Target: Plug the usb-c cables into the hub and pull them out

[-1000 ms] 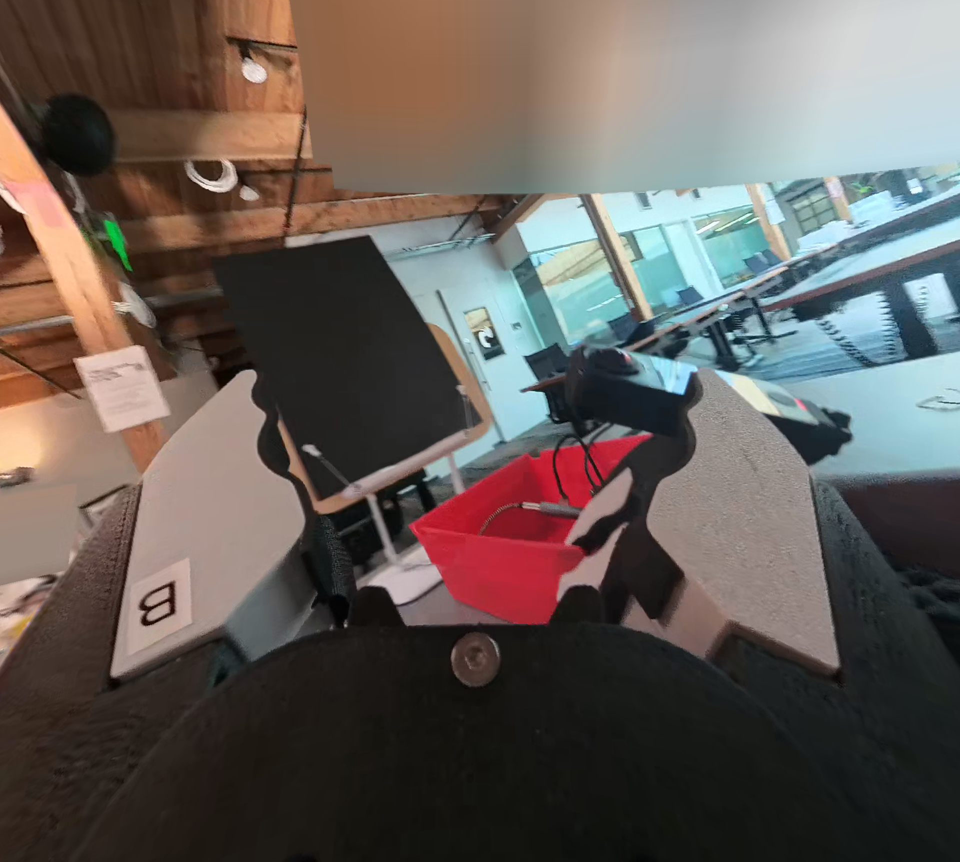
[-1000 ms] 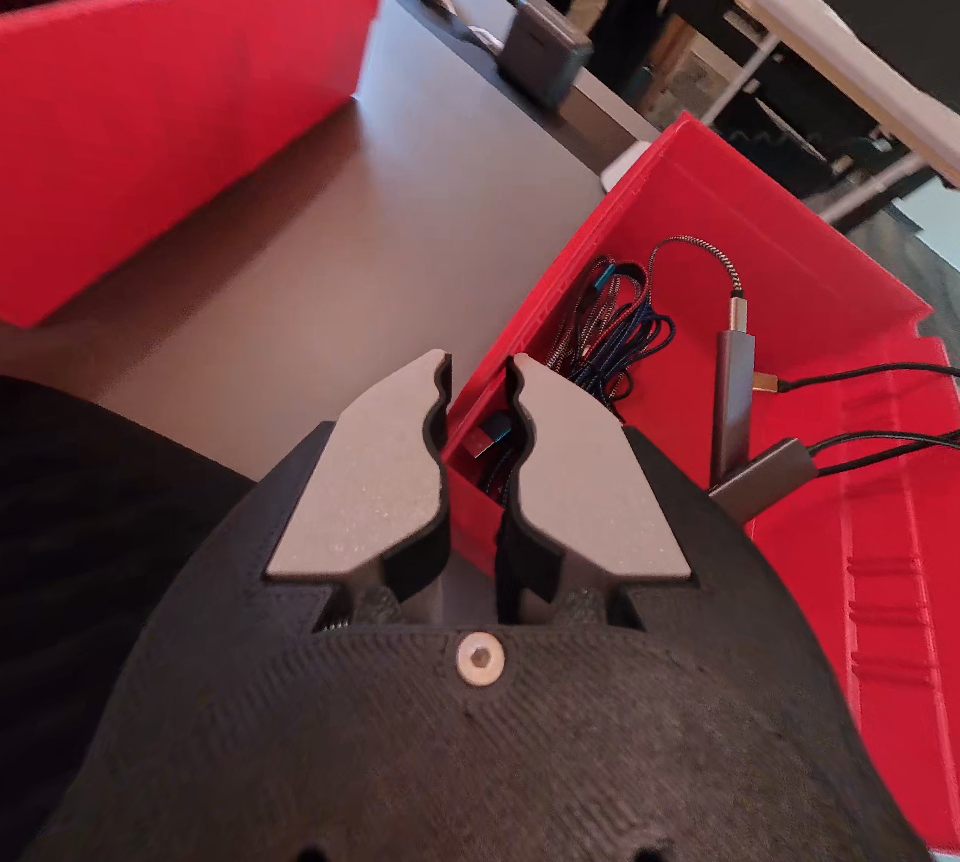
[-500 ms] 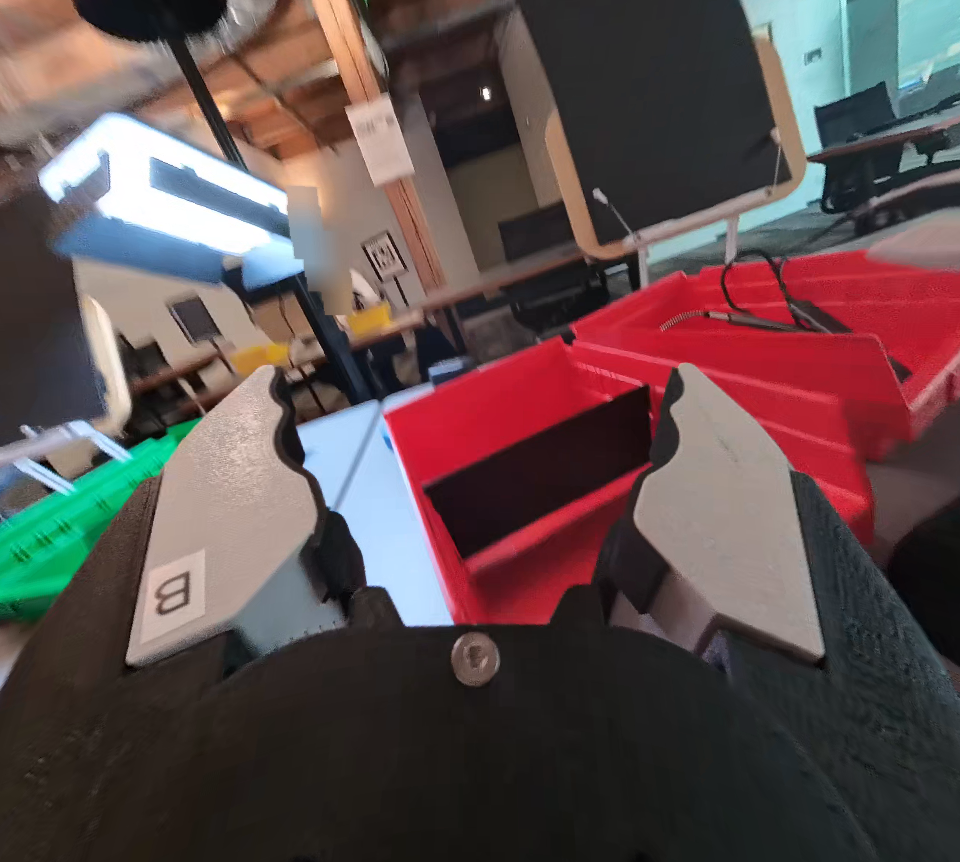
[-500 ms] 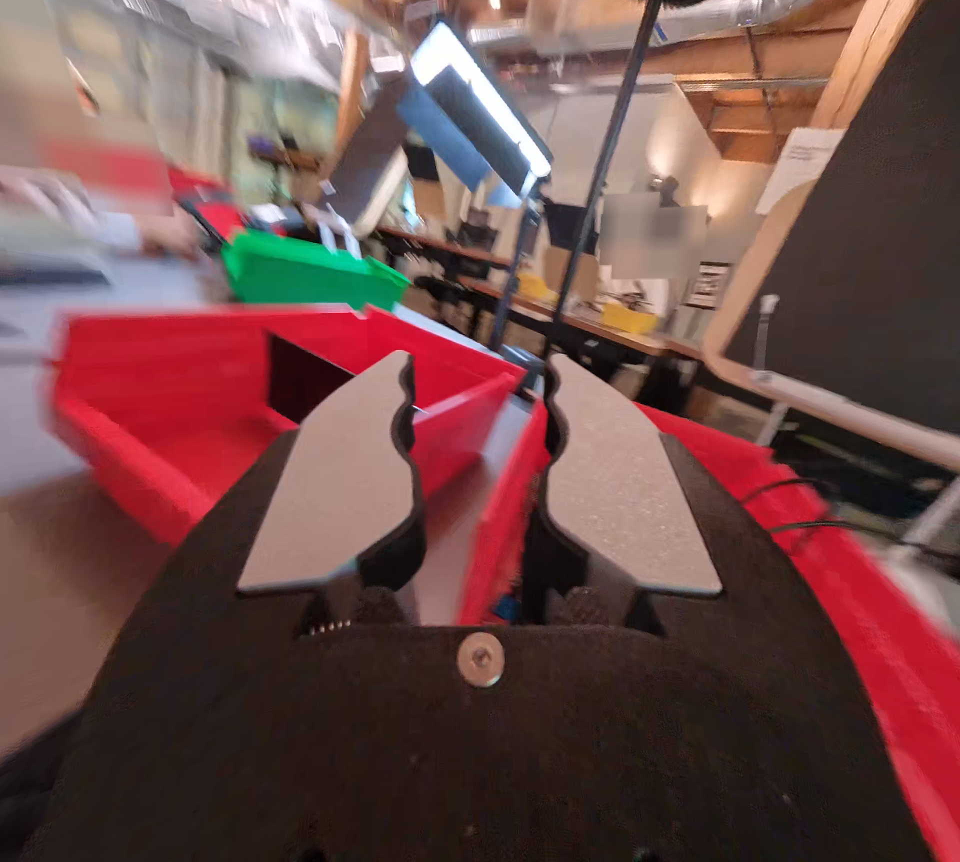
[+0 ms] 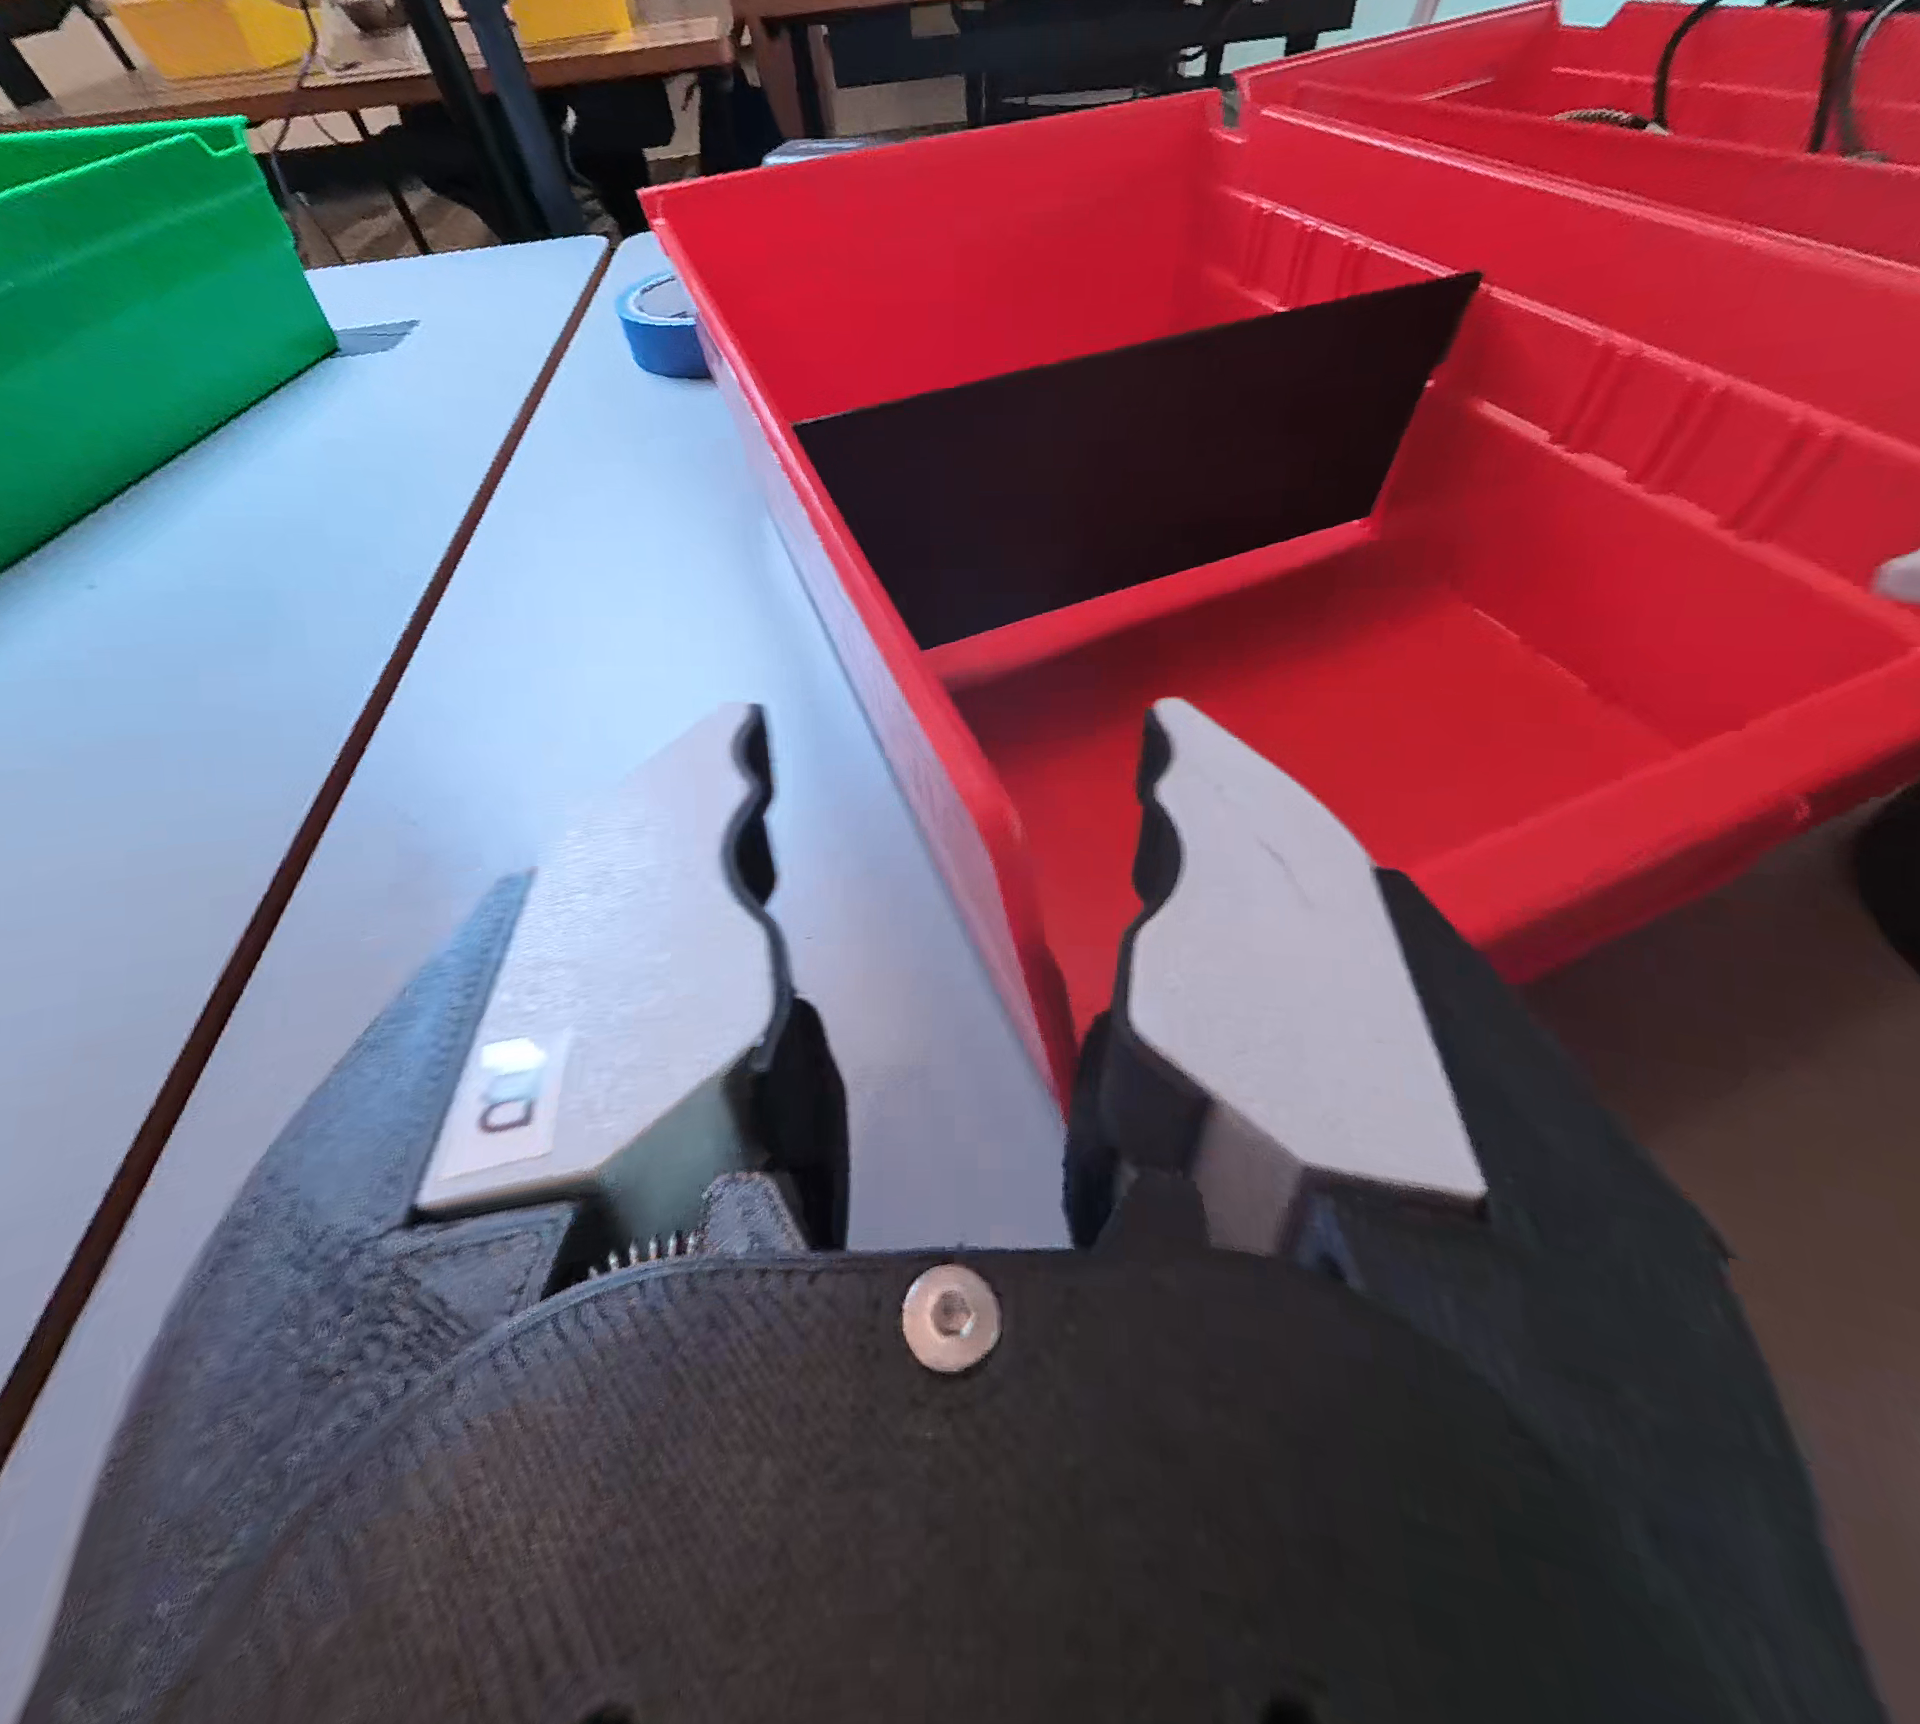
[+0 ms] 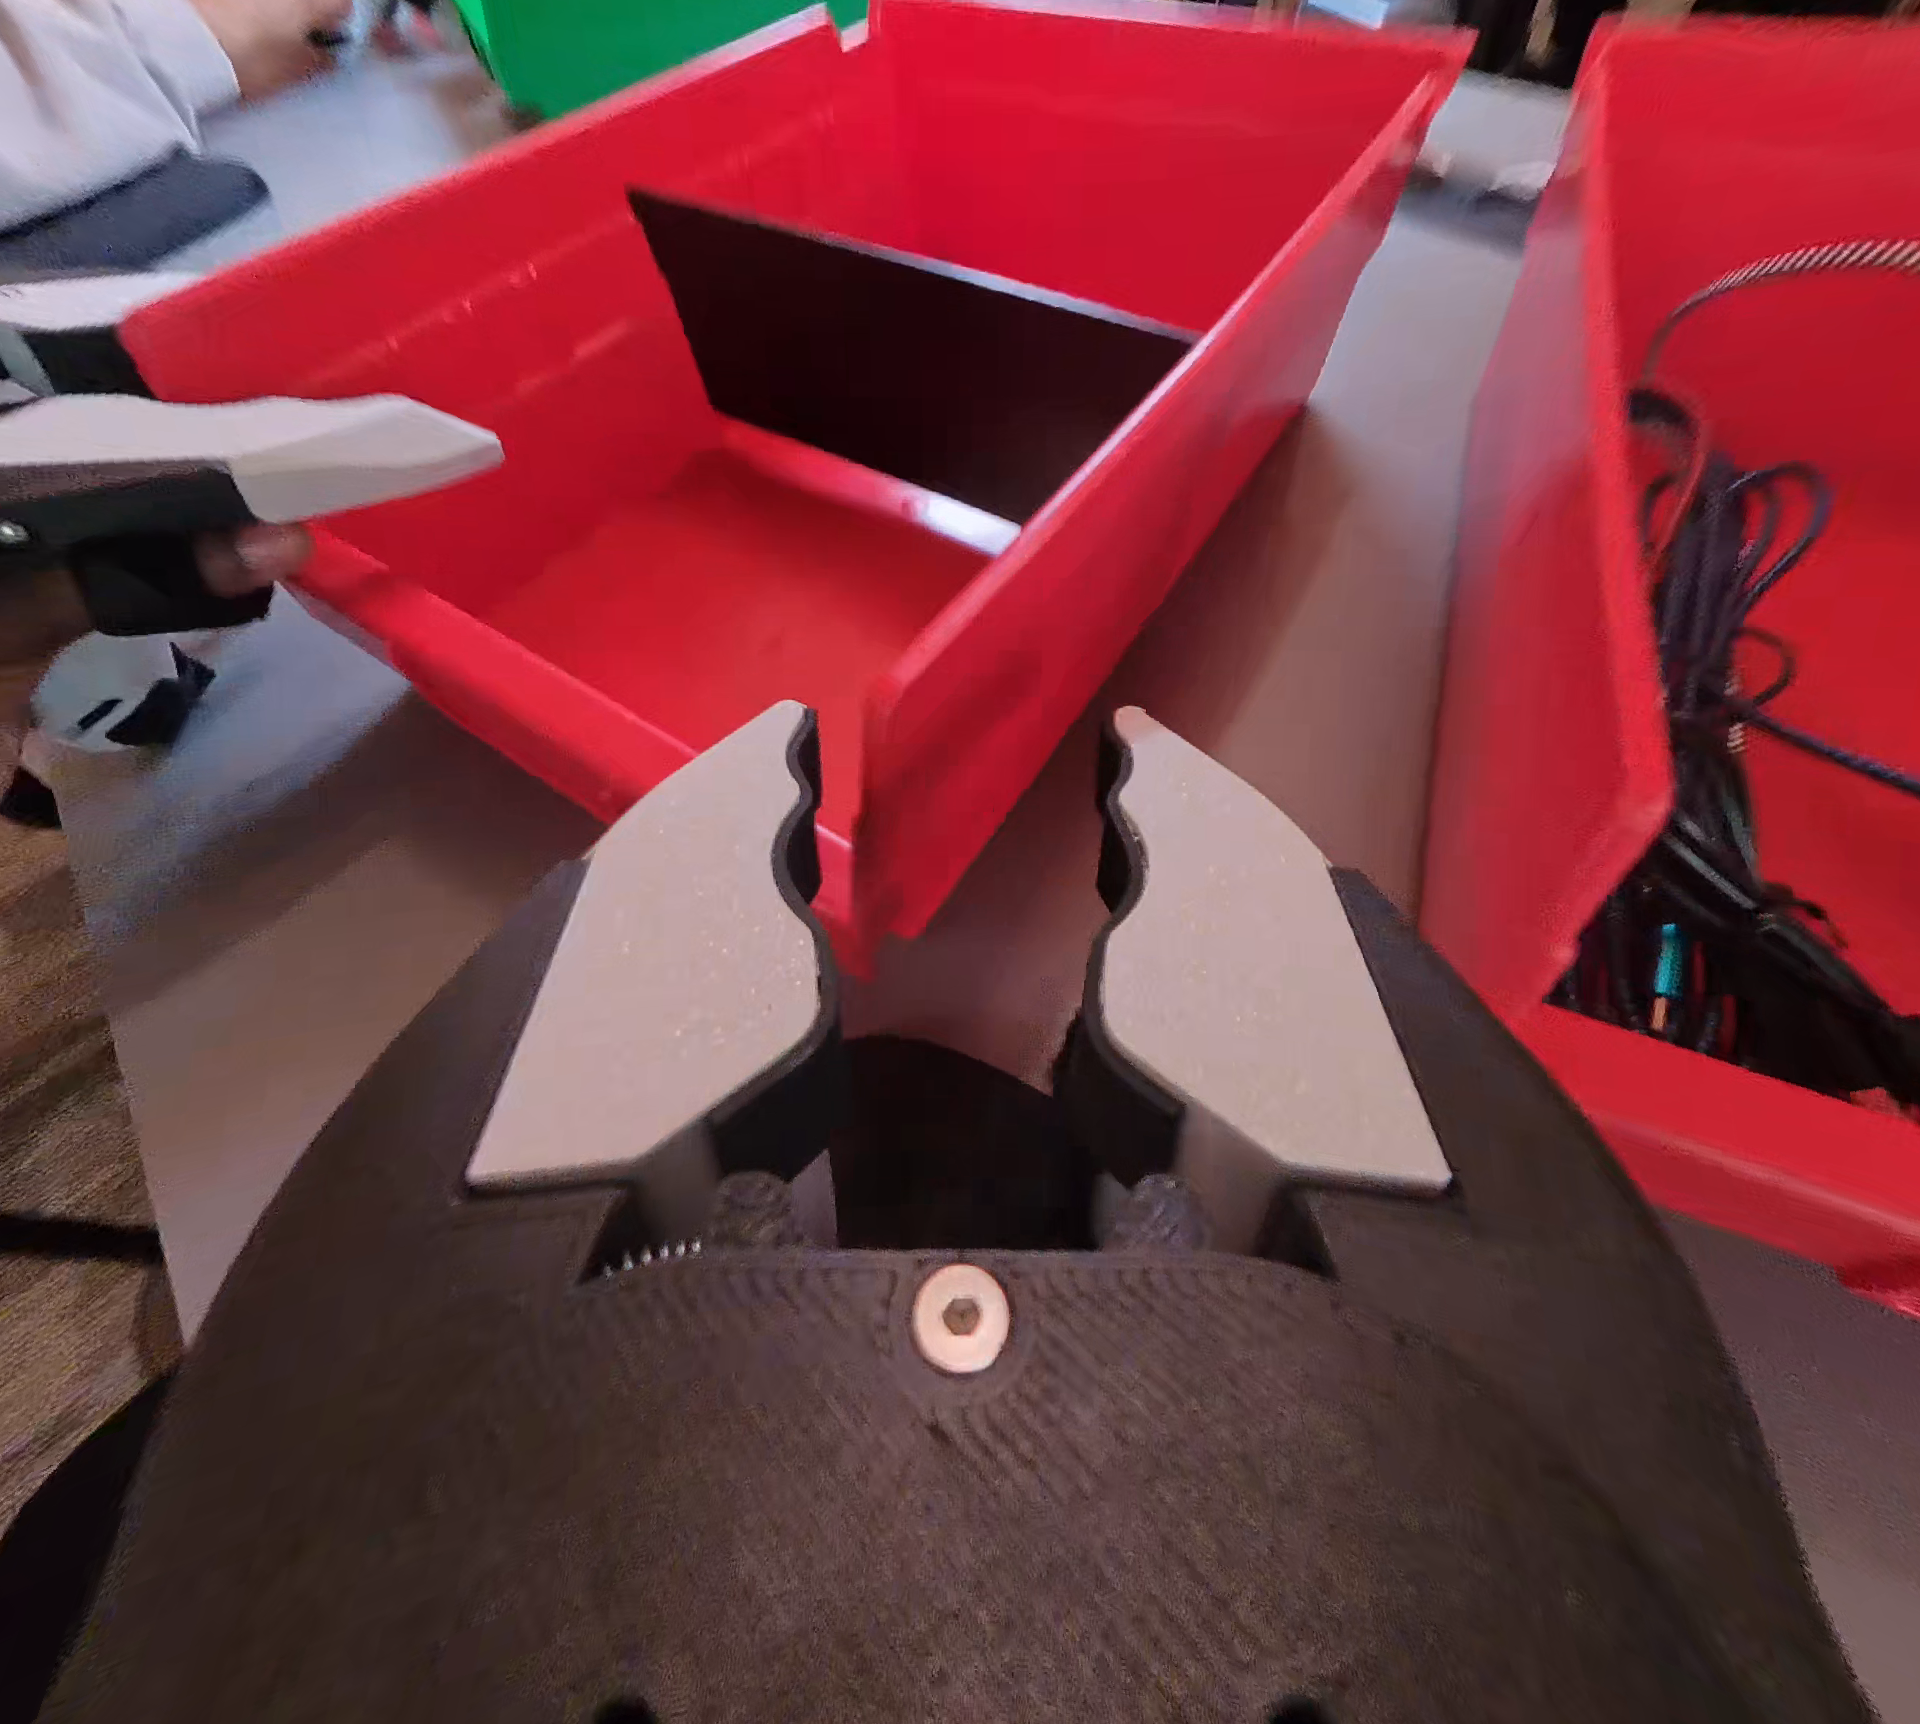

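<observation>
At the far left of the left wrist view a green bin [image 5: 135, 303] stands on the pale table [image 5: 499, 635]; a blue roll of tape [image 5: 665, 326] lies just beside the far corner of the divided red bin [image 5: 1039, 261], whose black divider [image 5: 1122, 469] crosses it from wall to wall; the left gripper [image 5: 951, 827] hangs above that bin's near left corner, its jaws spread with nothing between them; further right a second red bin [image 5: 1558, 147] holds dark cables, only partly in view. In the right wrist view the left gripper shows again at the left edge, beside the divided bin's left wall; the right gripper [image 6: 961, 827] sits over the bin's near right corner, fingers [image 6: 686, 947] apart and holding nothing; to the right, apart from the divided bin, the second red bin carries the usb-c cables [image 6: 1714, 687] in a dark tangled bundle; the hub cannot be made out here.
</observation>
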`<state>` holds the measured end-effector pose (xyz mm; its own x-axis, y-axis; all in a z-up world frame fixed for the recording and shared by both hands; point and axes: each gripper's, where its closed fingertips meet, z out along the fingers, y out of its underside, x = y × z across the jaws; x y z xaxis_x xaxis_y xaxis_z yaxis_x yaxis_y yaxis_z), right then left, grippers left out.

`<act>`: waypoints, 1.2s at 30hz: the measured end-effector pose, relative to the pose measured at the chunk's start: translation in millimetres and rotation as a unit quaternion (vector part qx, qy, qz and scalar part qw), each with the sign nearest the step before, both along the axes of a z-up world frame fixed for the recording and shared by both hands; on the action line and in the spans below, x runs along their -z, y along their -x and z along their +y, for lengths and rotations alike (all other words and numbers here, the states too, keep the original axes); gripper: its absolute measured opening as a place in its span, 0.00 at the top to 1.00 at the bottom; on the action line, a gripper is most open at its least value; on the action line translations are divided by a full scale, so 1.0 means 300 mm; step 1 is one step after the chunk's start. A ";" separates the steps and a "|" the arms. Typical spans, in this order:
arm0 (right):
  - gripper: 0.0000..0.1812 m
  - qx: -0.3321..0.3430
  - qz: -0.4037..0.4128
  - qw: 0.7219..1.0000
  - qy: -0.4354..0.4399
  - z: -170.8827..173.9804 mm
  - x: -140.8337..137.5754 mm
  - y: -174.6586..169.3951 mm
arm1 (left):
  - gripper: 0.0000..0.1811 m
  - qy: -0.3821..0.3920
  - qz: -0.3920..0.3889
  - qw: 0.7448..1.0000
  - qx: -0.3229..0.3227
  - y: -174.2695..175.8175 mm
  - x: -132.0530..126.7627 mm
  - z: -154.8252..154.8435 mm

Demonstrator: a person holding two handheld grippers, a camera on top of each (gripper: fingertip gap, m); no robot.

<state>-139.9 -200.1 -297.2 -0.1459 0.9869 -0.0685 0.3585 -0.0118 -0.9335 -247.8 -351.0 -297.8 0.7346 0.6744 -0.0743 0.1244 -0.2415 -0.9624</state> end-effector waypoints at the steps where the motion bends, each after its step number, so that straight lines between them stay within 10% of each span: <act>1: 0.72 -0.004 -0.023 1.000 0.007 -0.001 0.022 0.009 | 0.72 -0.002 -0.004 1.000 0.008 -0.005 0.002 0.008; 10: 0.91 0.013 0.017 0.993 -0.115 0.010 -0.005 0.005 | 0.96 0.001 0.032 0.996 -0.081 -0.024 -0.061 -0.008; 19: 0.94 0.058 0.220 0.952 -0.202 0.102 -0.325 -0.101 | 0.93 -0.118 0.203 0.969 -0.082 -0.204 -0.406 0.041; 27: 0.97 0.204 0.334 0.885 -0.252 0.456 -0.543 -0.446 | 0.90 -0.227 0.263 0.936 0.056 -0.459 -0.574 0.443; 36: 0.99 0.405 0.254 0.850 -0.221 0.953 -0.525 -0.868 | 0.87 -0.223 0.145 0.929 0.258 -0.745 -0.547 1.078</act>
